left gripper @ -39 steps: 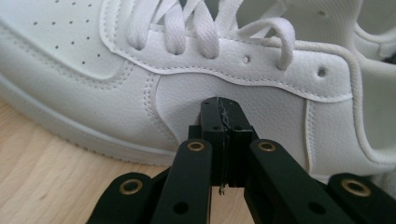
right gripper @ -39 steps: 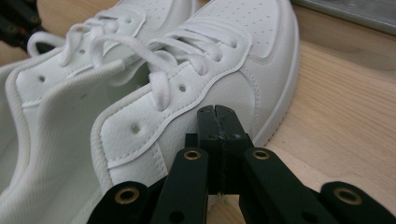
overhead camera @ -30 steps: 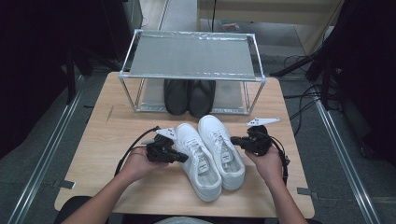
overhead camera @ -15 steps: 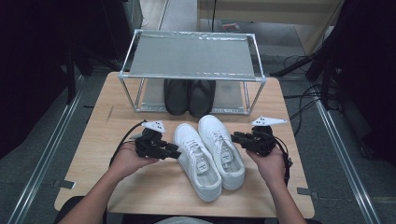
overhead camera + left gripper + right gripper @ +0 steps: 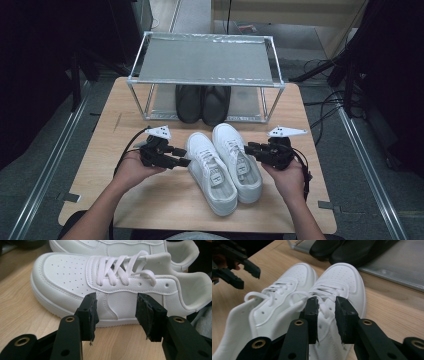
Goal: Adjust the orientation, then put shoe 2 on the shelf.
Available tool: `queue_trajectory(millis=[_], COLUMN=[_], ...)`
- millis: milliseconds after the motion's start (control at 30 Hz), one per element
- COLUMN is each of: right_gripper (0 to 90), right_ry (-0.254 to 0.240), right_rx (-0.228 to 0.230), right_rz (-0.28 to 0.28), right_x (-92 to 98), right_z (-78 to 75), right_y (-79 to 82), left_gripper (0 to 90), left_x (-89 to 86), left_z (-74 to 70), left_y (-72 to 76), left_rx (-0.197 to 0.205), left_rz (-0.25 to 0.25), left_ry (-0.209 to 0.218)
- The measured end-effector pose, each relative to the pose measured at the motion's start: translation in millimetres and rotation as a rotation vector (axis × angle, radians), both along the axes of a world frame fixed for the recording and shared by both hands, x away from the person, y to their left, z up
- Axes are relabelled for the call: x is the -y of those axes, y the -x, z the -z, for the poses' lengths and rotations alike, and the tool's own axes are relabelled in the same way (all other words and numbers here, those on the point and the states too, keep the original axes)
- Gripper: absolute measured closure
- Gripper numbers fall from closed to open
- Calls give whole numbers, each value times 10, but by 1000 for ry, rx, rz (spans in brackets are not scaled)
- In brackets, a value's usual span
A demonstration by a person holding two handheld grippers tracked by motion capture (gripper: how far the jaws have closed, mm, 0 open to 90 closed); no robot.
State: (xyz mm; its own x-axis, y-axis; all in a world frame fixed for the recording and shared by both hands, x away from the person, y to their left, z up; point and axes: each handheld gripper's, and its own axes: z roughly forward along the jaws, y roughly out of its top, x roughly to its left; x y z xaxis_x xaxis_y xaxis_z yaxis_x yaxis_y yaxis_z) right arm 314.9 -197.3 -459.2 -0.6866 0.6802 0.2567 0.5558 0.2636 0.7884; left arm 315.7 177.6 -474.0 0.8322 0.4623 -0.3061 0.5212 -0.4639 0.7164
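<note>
Two white lace-up sneakers lie side by side mid-table, the left one (image 5: 211,172) and the right one (image 5: 239,159), toes toward the rack. My left gripper (image 5: 184,156) is level beside the left sneaker's outer side (image 5: 75,277). Its jaws have just been opening and now stand open (image 5: 116,312), with nothing between them and the shoe's side a little beyond. My right gripper (image 5: 248,150) sits at the right sneaker's (image 5: 342,280) outer side. Its jaws have just been opening too and stand narrowly open (image 5: 327,315) over the laces, the pads pressing on nothing.
A metal two-level rack (image 5: 207,60) stands at the table's far side, with a pair of black shoes (image 5: 202,102) on its lower shelf. Bare wooden tabletop (image 5: 125,210) lies left of, right of and in front of the sneakers. Cables trail from both grippers.
Both grippers were shut against the sneakers and have opened. The left one drew back leftward and upward off the left sneaker; the right one lifted slightly.
</note>
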Motion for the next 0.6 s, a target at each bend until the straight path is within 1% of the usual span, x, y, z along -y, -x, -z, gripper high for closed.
queue_trajectory(millis=[67,167,200,267,433,467,533,567,600], right_gripper=[733,724,724,723,710,705,682,677,679], right_ry=[-2,-12,-19,-19,-29,-29,-26,-25,-19], right_rx=[7,7,0,6,17,16,16,15,17], right_rz=[-6,-13,-10,-13,-20,-19,-21,-21,-23], right_x=[-17,-44,-56,-72,-140,-154,-187,-208,-221], right_z=[-22,-41,-43,-47,-59,-57,-46,-38,-33], right_y=[38,96,124,175,301,320,367,395,406], left_gripper=[482,455,448,438,429,428,427,424,424], left_x=[-22,-55,-68,-86,-153,-168,-192,-201,-212], left_z=[-14,-29,-36,-37,-51,-54,-60,-63,-64], left_y=[15,49,55,62,61,63,68,68,64], left_rx=[-2,18,18,14,18,25,24,25,29], left_rz=[-1,-5,-7,-16,-31,-37,-42,-46,-49], left_ry=[7,20,19,23,29,29,30,26,31])
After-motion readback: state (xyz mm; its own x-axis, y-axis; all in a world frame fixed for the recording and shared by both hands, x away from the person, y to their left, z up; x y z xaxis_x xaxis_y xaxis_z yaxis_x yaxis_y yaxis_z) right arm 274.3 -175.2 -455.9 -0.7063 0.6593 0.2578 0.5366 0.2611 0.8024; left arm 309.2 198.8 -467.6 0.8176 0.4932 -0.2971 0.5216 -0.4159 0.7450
